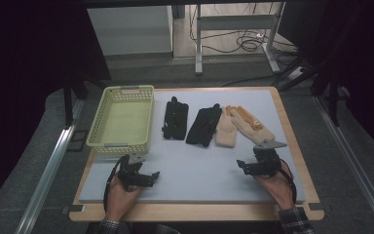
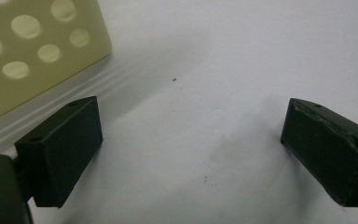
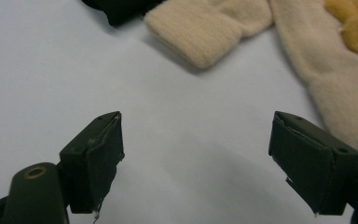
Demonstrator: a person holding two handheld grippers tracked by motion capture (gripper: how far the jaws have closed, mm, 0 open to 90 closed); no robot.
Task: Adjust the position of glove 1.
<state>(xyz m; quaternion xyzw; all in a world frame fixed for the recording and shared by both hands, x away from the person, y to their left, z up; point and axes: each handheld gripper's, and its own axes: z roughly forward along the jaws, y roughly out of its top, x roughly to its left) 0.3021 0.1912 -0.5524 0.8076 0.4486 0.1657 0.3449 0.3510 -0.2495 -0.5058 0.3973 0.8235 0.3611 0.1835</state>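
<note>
Two black gloves (image 1: 176, 119) (image 1: 204, 126) lie side by side in the middle of the white mat (image 1: 199, 165). To their right lie two cream gloves (image 1: 226, 129) (image 1: 251, 125) with orange fingertips; their cuffs (image 3: 205, 28) (image 3: 340, 88) appear at the top of the right gripper view. My left gripper (image 1: 141, 176) rests low on the mat just in front of the yellow basket (image 1: 123, 117), jaws wide open (image 2: 191, 154) with nothing between them. My right gripper (image 1: 253, 163) sits on the mat just in front of the cream gloves, open (image 3: 196, 163) and empty.
The perforated basket, empty, stands at the mat's back left; its corner (image 2: 32, 51) shows close to my left gripper. The mat lies on a wooden table (image 1: 299, 146). Beyond the table are metal frame legs (image 1: 198, 44) and floor cables (image 1: 251, 41).
</note>
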